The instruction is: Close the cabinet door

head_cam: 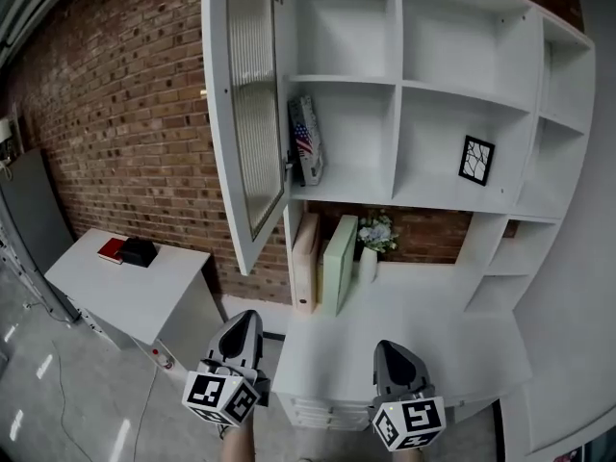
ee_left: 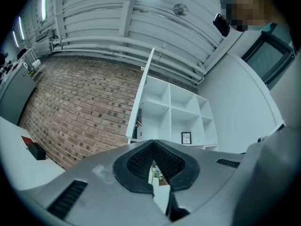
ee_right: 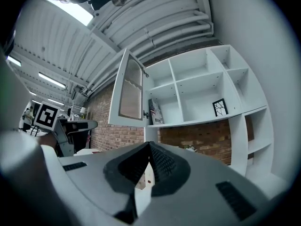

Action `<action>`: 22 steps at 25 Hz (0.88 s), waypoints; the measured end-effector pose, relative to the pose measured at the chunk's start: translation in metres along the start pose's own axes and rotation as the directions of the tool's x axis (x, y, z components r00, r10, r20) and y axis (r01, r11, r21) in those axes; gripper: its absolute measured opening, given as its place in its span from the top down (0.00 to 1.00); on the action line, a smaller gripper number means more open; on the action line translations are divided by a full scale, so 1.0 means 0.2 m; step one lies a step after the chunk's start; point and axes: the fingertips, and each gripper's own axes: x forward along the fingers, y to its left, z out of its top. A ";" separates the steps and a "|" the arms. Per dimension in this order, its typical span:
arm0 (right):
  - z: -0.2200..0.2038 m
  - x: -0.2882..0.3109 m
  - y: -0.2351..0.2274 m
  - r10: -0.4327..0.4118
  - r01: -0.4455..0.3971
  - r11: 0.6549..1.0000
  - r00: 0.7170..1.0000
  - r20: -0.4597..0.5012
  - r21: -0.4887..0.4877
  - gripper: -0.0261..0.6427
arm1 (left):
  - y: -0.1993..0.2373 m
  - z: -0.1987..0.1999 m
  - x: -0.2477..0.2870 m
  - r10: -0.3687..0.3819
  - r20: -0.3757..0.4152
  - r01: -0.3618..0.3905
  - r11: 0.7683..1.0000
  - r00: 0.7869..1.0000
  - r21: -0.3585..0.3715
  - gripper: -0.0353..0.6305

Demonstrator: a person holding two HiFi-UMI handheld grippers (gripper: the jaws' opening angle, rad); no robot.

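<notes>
at the lower left of the head view, my left gripper (head_cam: pixel 243 318) hangs with its jaws pressed together, empty. above it the white-framed ribbed-glass cabinet door (head_cam: pixel 252 104) stands swung wide from the white open-shelf cabinet (head_cam: pixel 348 37). my right gripper (head_cam: pixel 395 347) is likewise closed on nothing.
</notes>
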 end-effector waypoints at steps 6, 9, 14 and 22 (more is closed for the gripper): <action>-0.09 0.24 -0.01 -0.004 0.003 1.000 0.999 -0.051 -0.013 0.96 | 0.18 -0.06 0.19 0.008 -0.005 -0.008 1.000 1.000 -0.003 0.93; -0.11 0.30 -0.02 -0.007 0.006 1.000 0.997 -0.072 -0.010 0.96 | 0.25 -0.07 0.23 0.022 -0.005 -0.022 1.000 1.000 0.005 0.92; -0.11 0.37 -0.04 -0.013 0.013 1.000 0.997 -0.079 0.002 0.96 | 0.29 -0.06 0.29 0.011 0.007 -0.011 1.000 1.000 -0.007 0.76; -0.08 0.44 -0.04 0.016 -0.019 0.999 0.997 -0.071 -0.032 0.96 | 0.29 0.05 0.37 0.027 0.047 -0.028 0.999 0.999 0.023 0.76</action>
